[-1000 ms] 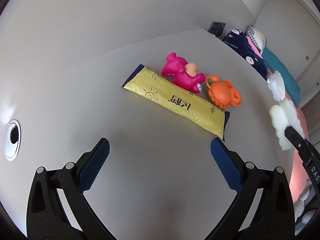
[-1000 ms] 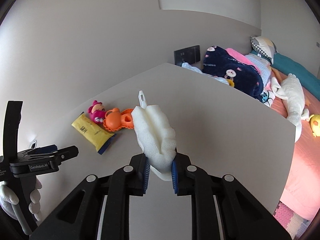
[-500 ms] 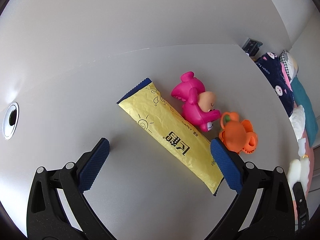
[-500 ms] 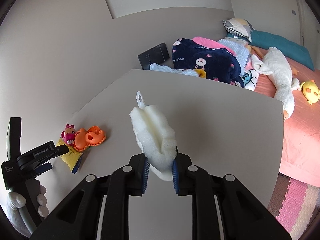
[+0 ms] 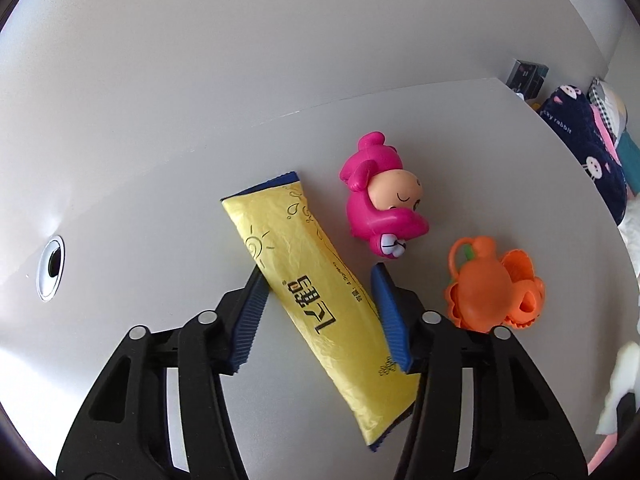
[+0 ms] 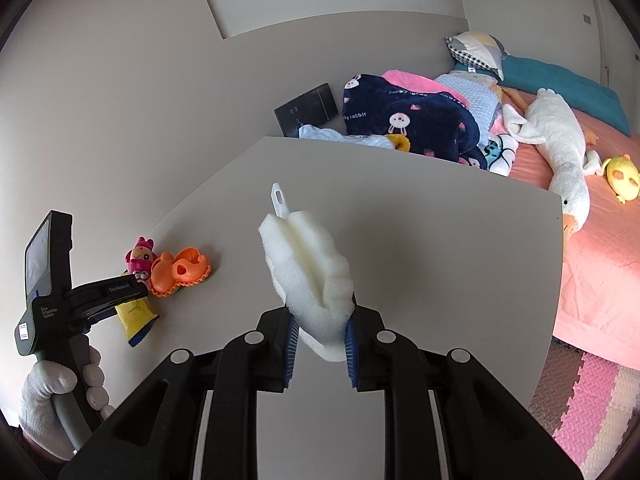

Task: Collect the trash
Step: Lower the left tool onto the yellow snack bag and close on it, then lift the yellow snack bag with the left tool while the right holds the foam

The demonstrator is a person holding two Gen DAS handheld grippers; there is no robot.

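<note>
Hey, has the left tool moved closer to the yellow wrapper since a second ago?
Yes. The left tool has come in over the yellow wrapper, which lies beside the pink toy; its jaws now straddle the wrapper and are closing.

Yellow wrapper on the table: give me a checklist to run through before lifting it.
1. Yellow wrapper sits between the pads of the left gripper, whose jaws are closing: ok.
2. Both pads pressing on the wrapper: cannot tell.
3. Pink toy outside the jaws: ok.
4. Orange toy outside the jaws, beside the right-hand finger: ok.
5. Right gripper shut on the white sponge: ok.
6. Wrapper lying flat on the table: ok.
</note>
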